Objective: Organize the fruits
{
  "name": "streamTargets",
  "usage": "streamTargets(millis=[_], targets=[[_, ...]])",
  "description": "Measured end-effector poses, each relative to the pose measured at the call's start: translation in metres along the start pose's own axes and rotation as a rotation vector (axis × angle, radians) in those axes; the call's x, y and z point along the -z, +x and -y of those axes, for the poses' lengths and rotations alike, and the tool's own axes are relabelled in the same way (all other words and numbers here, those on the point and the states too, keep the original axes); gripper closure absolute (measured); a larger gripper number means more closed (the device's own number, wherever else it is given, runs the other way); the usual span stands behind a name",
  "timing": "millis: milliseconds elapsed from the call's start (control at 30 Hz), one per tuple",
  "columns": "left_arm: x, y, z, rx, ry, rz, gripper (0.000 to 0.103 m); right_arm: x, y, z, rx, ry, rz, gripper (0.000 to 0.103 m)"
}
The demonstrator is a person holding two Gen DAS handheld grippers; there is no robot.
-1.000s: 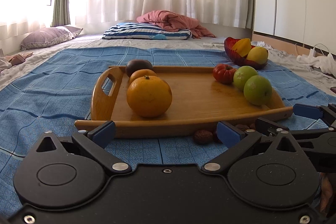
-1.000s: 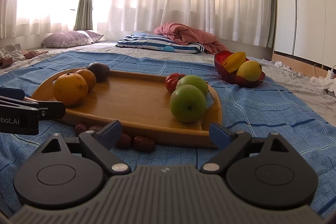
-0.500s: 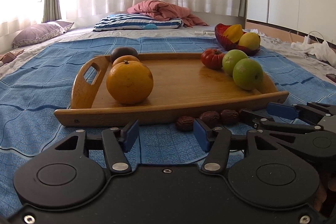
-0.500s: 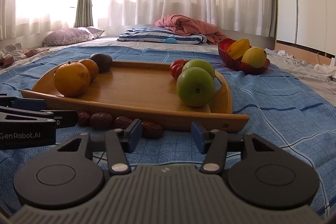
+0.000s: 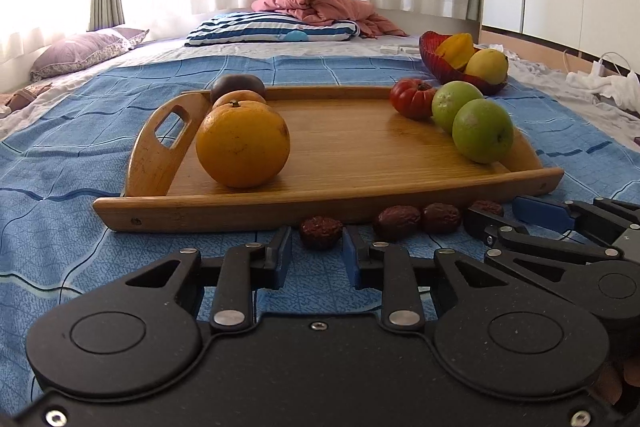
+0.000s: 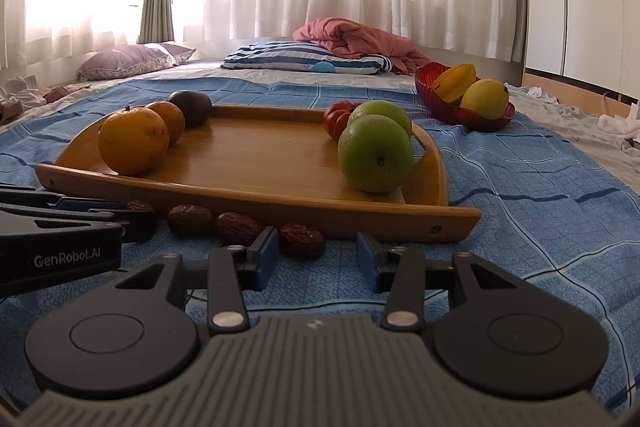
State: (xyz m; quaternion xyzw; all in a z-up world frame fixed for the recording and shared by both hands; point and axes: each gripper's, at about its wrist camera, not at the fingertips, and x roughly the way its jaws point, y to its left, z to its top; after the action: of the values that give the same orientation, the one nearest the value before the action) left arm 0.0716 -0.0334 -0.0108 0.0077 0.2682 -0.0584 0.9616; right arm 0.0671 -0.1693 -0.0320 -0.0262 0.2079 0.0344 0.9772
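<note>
Four dried dates [image 5: 321, 231] lie on the blue bedspread [image 5: 60, 155] before the wooden tray [image 5: 360, 147]. The left hand-held gripper [image 5: 316, 261], just narrowed, empty, sits behind the leftmost; the right hand-held gripper [image 6: 316, 259], likewise closing, stands apart beside another.

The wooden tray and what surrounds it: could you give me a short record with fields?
tray: wooden tray on a blue blanket
left end: two oranges, one dark fruit
right end: two green apples, a red tomato
off the tray: four dried dates on the blanket by its near edge
beyond: red bowl holding yellow fruit
held: nothing in either hand-held gripper
</note>
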Motion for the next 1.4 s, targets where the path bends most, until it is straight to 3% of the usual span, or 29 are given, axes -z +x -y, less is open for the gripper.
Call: streamTargets(millis=[167, 800, 1400], targets=[[0.000, 0.003, -0.006, 0.009, -0.048, -0.007, 0.076, 0.000, 0.003, 0.001, -0.002, 0.013, -0.007, 0.052], [0.001, 0.007, 0.001, -0.022, -0.053, -0.003, 0.072, -0.003, 0.005, -0.005, 0.012, 0.049, -0.029, 0.049], [-0.001, 0.010, 0.004, -0.016, -0.042, -0.002, 0.076, -0.010, 0.012, -0.012, 0.006, 0.075, -0.063, 0.057]])
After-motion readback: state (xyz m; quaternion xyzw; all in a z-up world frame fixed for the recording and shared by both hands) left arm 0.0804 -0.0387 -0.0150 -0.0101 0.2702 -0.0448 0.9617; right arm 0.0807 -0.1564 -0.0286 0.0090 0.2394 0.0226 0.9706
